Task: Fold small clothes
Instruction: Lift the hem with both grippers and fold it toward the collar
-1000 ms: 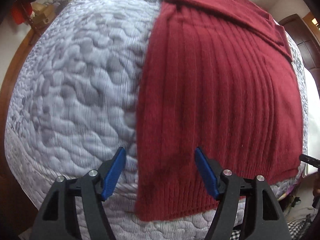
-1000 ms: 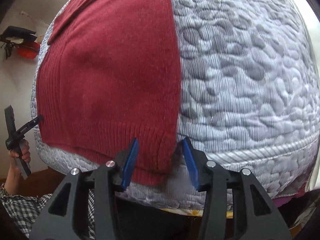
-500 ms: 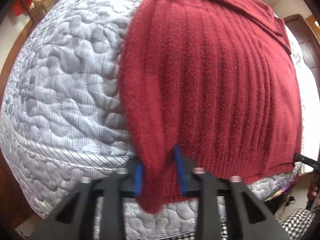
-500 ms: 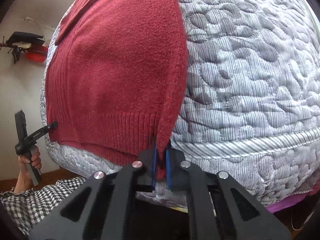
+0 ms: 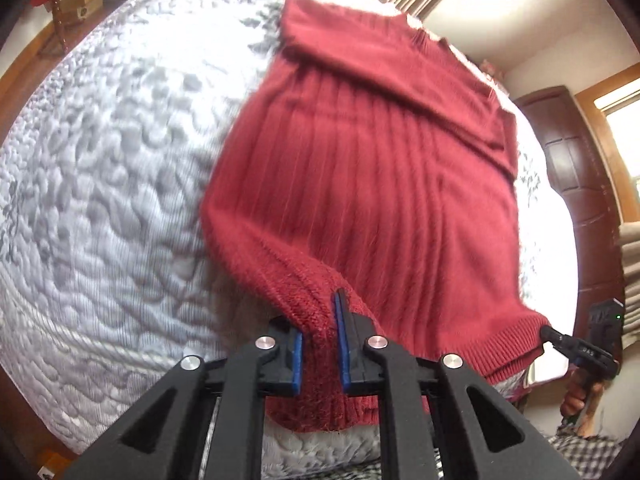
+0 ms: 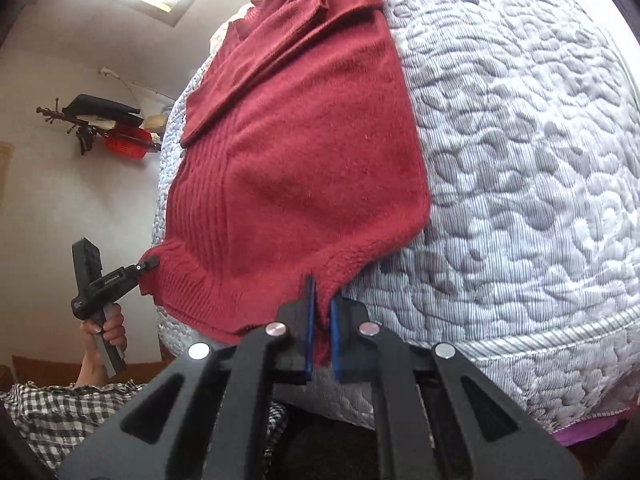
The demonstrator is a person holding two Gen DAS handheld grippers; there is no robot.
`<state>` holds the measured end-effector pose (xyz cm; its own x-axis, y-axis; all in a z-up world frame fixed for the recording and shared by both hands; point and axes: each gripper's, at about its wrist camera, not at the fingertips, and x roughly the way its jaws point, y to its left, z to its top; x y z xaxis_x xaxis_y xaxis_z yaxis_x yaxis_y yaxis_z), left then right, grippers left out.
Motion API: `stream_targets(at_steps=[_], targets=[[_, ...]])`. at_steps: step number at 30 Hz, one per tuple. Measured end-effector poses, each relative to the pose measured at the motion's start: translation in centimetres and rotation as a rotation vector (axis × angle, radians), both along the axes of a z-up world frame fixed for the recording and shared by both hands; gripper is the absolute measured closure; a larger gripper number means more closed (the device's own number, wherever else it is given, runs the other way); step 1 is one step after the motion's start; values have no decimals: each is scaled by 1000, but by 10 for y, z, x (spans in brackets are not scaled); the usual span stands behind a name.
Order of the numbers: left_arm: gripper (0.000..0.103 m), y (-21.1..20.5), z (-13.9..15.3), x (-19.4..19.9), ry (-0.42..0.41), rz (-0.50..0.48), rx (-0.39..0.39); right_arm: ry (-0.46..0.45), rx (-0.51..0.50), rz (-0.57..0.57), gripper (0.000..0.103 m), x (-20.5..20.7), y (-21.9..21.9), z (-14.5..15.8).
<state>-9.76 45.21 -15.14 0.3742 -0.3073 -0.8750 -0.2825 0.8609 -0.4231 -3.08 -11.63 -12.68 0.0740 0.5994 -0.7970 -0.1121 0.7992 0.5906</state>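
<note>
Now I've both grippers, left gripper (image 5: 320, 344) and right gripper (image 6: 320, 328), clamped on the red sweater (image 5: 380, 184) hem corners; I'd lift evenly toward the far collar.

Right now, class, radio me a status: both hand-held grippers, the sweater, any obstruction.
Left hand-held gripper shut on sweater hem corner. Right hand-held gripper shut on the other corner. Hem lifted off quilt. Nothing in the way.

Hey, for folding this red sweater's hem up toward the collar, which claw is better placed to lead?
Neither: left claw and right claw each pinch a hem corner of the sweater, so both should probably lift together.
</note>
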Motion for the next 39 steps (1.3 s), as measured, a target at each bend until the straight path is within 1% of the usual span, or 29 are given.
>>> stream_targets(at_steps=[1, 3, 7, 13, 15, 17, 18, 20, 21, 22, 23, 24, 25, 28, 30, 32, 36, 37, 39], targets=[[90, -1, 3, -3, -15, 9, -4, -7, -1, -3, 98, 6, -1, 3], [90, 7, 8, 9, -34, 26, -11, -7, 2, -17, 98, 21, -4, 7], [90, 20, 9, 35, -41, 63, -30, 5, 10, -43, 98, 49, -9, 7], [90, 37, 1, 71, -32, 110, -74, 29, 29, -81, 98, 98, 2, 0], [88, 45, -3, 83, -22, 132, -79, 45, 27, -99, 98, 120, 8, -6], [85, 51, -11, 100, 3, 150, -75, 66, 29, -116, 97, 139, 10, -15], [84, 54, -15, 107, 19, 159, -65, 81, 23, -126, 96, 149, 11, -22], [79, 61, -19, 119, 41, 176, -36, 100, -17, -143, 88, 163, 13, -32], [79, 65, -20, 123, 43, 183, -40, 99, -50, -148, 86, 169, 12, -36], [75, 70, -19, 125, 39, 194, -46, 96, -69, -148, 84, 173, 12, -38], [64, 76, -16, 125, 27, 206, -43, 92, -81, -156, 74, 176, 9, -38], [56, 82, -11, 124, 12, 226, -15, 81, -88, -167, 62, 177, 4, -36], [50, 89, -5, 122, -6, 246, 31, 61, -98, -170, 60, 178, -1, -32], [50, 102, 9, 120, -42, 255, 128, 13, -107, -143, 60, 177, -9, -22], [49, 103, 14, 125, -55, 225, 183, -13, -80, -100, 60, 176, -7, -16], [47, 96, 15, 135, -63, 166, 225, -32, -77, -53, 60, 176, 2, -12], [42, 65, 12, 157, -80, 6, 295, -95, -150, 70, 53, 179, 33, -12], [40, 55, 10, 162, -83, -41, 314, -101, -171, 93, 53, 180, 39, -14], [38, 40, 3, 172, -79, -109, 348, -103, -192, 125, 50, 180, 47, -19]])
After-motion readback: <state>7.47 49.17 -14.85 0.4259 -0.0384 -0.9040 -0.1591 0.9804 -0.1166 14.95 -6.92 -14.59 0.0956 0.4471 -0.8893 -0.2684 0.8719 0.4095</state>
